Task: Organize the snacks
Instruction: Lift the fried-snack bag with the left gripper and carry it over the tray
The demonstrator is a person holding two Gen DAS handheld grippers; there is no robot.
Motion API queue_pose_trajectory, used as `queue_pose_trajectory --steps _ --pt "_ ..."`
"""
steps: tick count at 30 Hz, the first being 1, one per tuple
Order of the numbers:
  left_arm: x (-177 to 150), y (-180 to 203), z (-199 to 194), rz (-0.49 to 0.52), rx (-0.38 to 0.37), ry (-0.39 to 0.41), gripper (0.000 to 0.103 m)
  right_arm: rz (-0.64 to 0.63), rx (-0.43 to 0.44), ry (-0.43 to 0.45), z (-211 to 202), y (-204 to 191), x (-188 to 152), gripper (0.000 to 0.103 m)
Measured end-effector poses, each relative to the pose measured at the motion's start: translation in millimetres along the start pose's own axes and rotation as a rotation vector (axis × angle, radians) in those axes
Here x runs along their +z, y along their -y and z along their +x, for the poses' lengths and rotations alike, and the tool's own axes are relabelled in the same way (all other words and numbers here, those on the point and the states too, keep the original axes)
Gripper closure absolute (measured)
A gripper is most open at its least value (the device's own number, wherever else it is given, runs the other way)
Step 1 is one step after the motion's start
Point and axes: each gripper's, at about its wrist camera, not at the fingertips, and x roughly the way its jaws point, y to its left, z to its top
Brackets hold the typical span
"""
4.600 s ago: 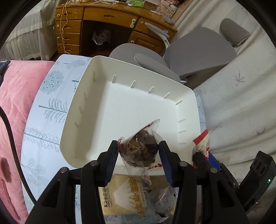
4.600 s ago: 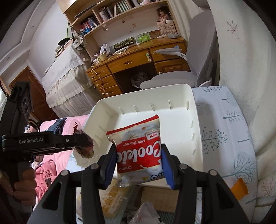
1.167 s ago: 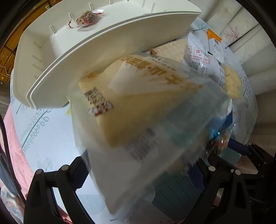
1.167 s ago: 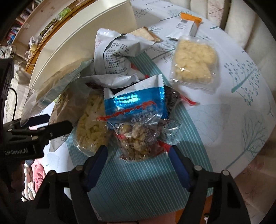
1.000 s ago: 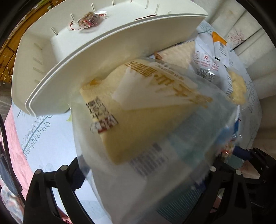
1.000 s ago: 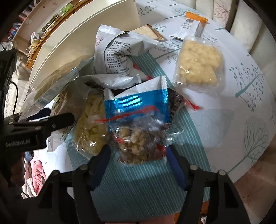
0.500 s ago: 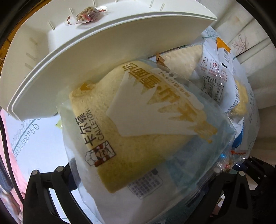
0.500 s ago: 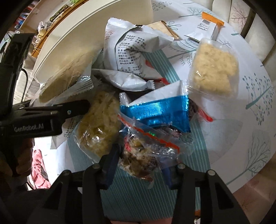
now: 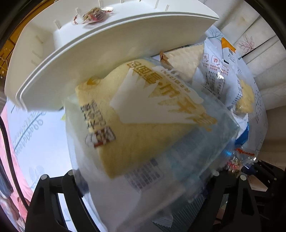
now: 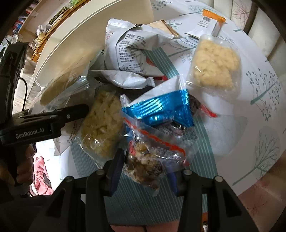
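**Both tongs on snack bags, white bin not loaded yet**

Left gripper (image 9: pixel 143 180) has its fingers spread wide around the big clear cake bag (image 9: pixel 143 114), which fills the centre of the left view. Blurred; can't tell if the pads actually bite. Right gripper (image 10: pixel 144 167) is pinching the clear nut-mix packet (image 10: pixel 150 157) at lower centre of the right view, with its blue pads pressed into both sides.

White bin (image 9: pixel 100 51) sits upper left in the left view, with one small wrapped snack (image 9: pixel 93 16) inside. Remaining pile is on the tree-print tablecloth (image 10: pixel 259 100): blue foil pack (image 10: pixel 160 108), two pale puffed-rice packs (image 10: pixel 214 64) (image 10: pixel 101 121), white printed bags (image 10: pixel 135 50).

How I'd do the step:
- Right: packet overlaps the blue foil pack. Lift straight up, slowly, so neighbours don't drag along.
- Left: close fully on the cake, not the slack film, or it will slip.
- Clear the bin rim before releasing; the cake bag is wide, so lay it flat.
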Motion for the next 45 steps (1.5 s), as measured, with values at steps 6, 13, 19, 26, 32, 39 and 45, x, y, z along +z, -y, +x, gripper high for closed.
queue_pose_trajectory --steps 6,13,19,26,32,39,45 --pt "-28 -8 -8 -0.029 -0.008 -0.020 0.016 0.004 0.004 0.019 -4 -1 -7 0.059" --pt "-70 -18 -25 -0.047 -0.041 -0.011 0.016 0.018 0.022 0.051 -14 -9 -20 0.059" --pt "-96 -25 -49 -0.068 -0.091 -0.013 0.016 0.062 0.061 0.081 -30 -12 -30 0.059" --pt "-111 -31 -84 -0.107 -0.103 -0.017 0.016 0.079 0.093 0.103 -50 -19 -33 0.059" --pt "-107 -47 -115 -0.170 -0.082 -0.015 0.016 0.077 0.121 0.110 -66 -31 -18 0.059" --pt "-85 -60 -149 -0.243 -0.061 -0.005 0.016 0.039 0.156 0.089 -80 -56 13 0.059" --pt "-58 -65 -171 -0.288 -0.061 0.018 0.015 -0.021 0.196 0.094 -95 -70 48 0.059"
